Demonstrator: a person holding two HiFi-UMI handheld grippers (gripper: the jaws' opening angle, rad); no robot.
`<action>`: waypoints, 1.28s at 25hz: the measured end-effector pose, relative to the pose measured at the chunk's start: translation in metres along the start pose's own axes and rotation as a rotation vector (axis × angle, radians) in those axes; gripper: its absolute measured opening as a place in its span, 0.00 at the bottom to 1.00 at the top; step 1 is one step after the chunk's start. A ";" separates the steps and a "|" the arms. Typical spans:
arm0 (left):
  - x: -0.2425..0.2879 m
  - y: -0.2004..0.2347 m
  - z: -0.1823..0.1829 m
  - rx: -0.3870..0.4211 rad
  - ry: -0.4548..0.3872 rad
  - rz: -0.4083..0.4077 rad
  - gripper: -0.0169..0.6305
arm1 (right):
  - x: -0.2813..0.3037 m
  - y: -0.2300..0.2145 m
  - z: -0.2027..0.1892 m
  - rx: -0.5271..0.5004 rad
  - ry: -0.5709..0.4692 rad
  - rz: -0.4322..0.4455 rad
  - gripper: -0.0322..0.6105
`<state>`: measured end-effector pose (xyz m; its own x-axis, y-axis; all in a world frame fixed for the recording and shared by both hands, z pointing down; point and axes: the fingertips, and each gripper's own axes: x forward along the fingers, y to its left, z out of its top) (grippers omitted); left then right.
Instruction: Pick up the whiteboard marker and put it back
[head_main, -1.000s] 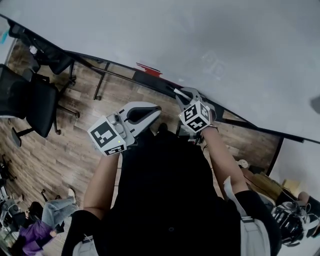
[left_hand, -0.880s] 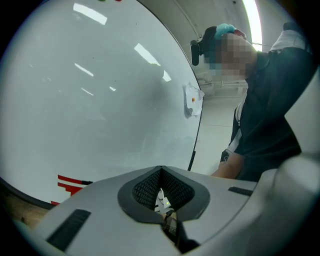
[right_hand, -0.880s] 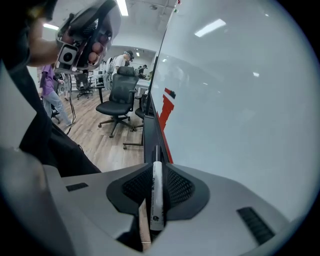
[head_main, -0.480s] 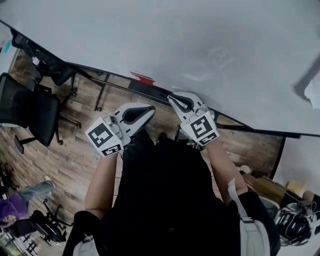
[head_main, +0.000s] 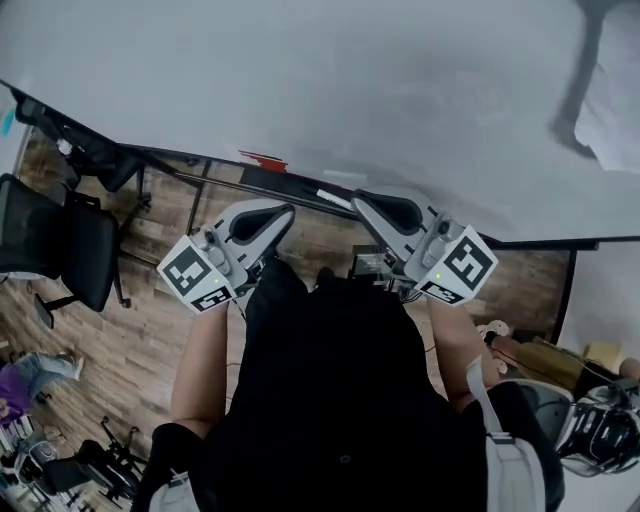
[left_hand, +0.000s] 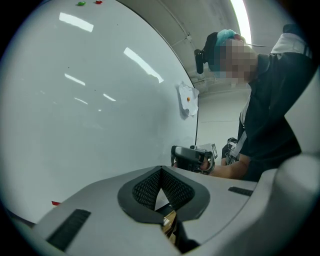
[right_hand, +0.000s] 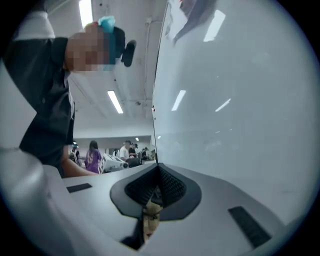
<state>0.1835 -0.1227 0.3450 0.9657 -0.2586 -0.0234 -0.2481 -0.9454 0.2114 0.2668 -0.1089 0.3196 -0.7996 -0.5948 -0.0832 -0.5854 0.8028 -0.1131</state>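
At the foot of the whiteboard (head_main: 350, 90) — two hand-held grippers are hanging empty.
Below the whiteboard's lower edge, the left hand-held gripper (head_main: 283, 210) and the right hand-held gripper (head_main: 360, 197) are pointing toward its tray (head_main: 290, 182), each with its jaws pressing together on nothing. The whiteboard marker (head_main: 336, 199) — a slim pale stick — is lying along that tray, just beside the right one's tips. A red object (head_main: 262, 158) is sitting against the whiteboard's lower edge, and a paper sheet (head_main: 615, 100) is hanging on the whiteboard's face.
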 end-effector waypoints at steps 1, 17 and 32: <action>0.001 0.000 0.000 -0.001 -0.001 -0.001 0.04 | -0.008 0.000 0.005 0.029 -0.033 0.011 0.08; 0.019 -0.014 -0.001 -0.008 0.039 -0.043 0.04 | -0.044 0.002 0.019 0.083 -0.158 0.043 0.08; 0.017 -0.020 -0.004 -0.036 0.079 -0.046 0.04 | -0.041 0.003 0.017 0.074 -0.119 0.047 0.08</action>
<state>0.2051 -0.1077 0.3442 0.9794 -0.1973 0.0426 -0.2017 -0.9478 0.2472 0.3001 -0.0834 0.3059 -0.8020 -0.5607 -0.2060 -0.5325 0.8273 -0.1789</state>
